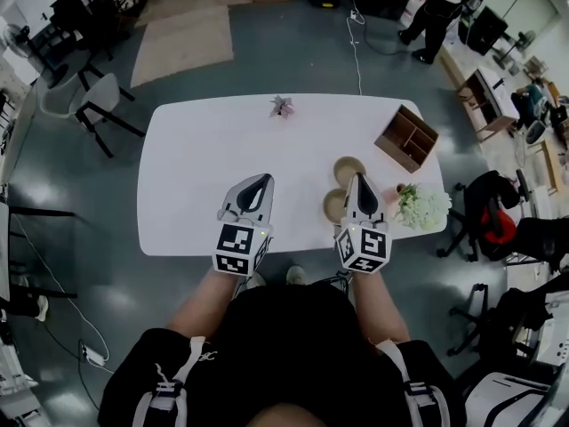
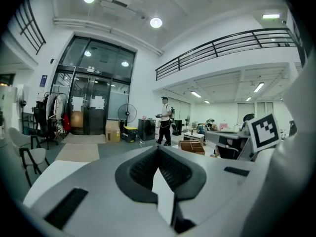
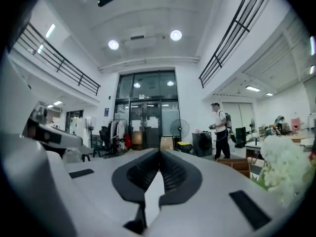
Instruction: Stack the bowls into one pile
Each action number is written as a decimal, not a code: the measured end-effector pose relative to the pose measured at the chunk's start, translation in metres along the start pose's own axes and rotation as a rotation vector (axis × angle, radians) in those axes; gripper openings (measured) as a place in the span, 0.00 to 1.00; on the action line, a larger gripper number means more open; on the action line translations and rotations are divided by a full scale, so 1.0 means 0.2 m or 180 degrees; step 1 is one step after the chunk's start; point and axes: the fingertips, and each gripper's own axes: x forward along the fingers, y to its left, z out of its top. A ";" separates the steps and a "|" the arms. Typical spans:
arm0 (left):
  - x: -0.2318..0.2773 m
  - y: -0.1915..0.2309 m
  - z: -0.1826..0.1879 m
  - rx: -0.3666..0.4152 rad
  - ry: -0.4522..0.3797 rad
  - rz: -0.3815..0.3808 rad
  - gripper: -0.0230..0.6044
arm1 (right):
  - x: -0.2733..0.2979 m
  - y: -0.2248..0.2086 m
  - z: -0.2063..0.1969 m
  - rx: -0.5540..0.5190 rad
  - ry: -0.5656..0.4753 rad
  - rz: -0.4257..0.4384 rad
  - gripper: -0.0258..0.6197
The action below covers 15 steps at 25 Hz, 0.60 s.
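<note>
Two tan bowls sit on the white table [image 1: 196, 167] at its right front: one bowl [image 1: 345, 167] farther back, the other bowl [image 1: 332, 205] nearer me and partly hidden. My right gripper [image 1: 357, 178] hovers over them, raised, jaws shut and holding nothing. In the right gripper view the right gripper [image 3: 159, 152] points level across the room, with no bowl in sight. My left gripper [image 1: 265, 178] is to the left over bare table, also shut and empty. In its own view the left gripper [image 2: 158, 149] looks out level at the hall.
A wooden organiser [image 1: 406, 138] stands at the table's back right, a white flower bunch [image 1: 424, 207] at the right front edge, and a small pink plant [image 1: 283, 106] at the far edge. A white chair [image 1: 89, 100] stands left; a person [image 1: 436, 12] stands far off.
</note>
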 end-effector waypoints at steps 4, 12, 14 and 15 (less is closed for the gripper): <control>-0.01 0.00 0.05 -0.0047 -0.0063 -0.0040 0.06 | -0.02 0.13 0.18 -0.0002 -0.0167 0.0158 0.06; -0.07 0.01 0.03 -0.0111 -0.0076 -0.0285 0.06 | -0.08 0.26 0.14 0.0034 0.0038 0.0171 0.07; -0.06 0.01 -0.01 -0.0137 -0.0063 -0.0297 0.06 | -0.09 0.27 0.11 0.0023 0.0069 0.0178 0.07; -0.05 0.00 -0.02 -0.0154 -0.0057 -0.0298 0.06 | -0.10 0.27 0.10 0.0004 0.0077 0.0184 0.07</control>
